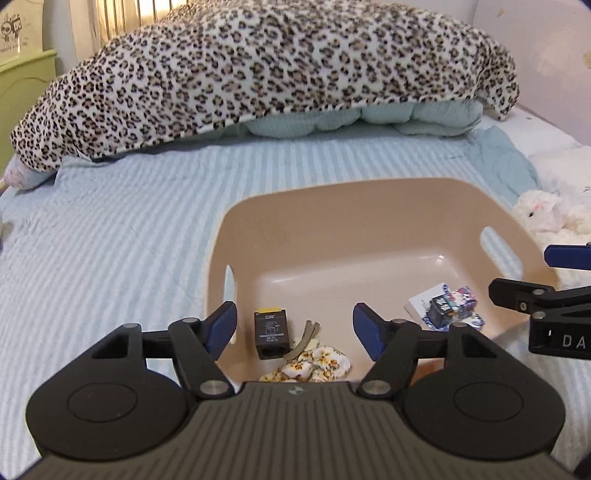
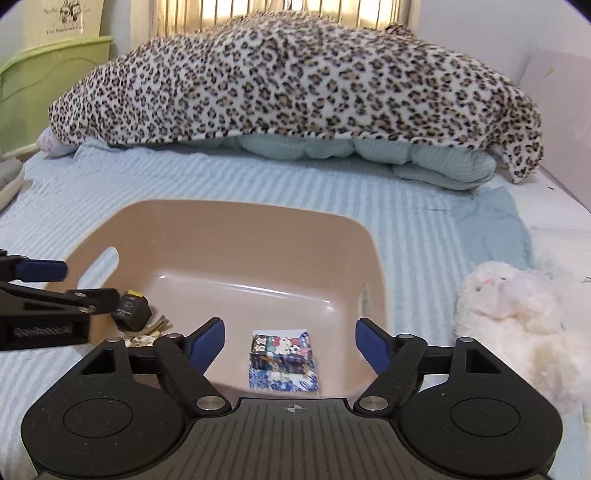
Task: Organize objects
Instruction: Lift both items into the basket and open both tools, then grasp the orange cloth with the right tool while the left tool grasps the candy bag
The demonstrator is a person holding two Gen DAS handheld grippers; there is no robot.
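Both tongs [image 1: 293, 328] [image 2: 290, 341] gape over beige basin [image 1: 295, 221], labels unreadable.

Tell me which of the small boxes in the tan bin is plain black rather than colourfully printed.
The black box with the yellow end, by the bin's left handle slot. The other box is covered in cartoon print and lies on a blue-and-white card.

A bed [image 1: 110, 229] covered in a pale blue striped sheet fills the room's foreground. At its far end a leopard-print blanket [image 2: 295, 85] lies draped over folded light blue bedding [image 2: 424, 158]. Behind it, warm daylight glows through a curtain [image 2: 258, 9]. A green cabinet [image 2: 44, 74] stands at the left, and a pale wall [image 1: 535, 37] rises at the right.
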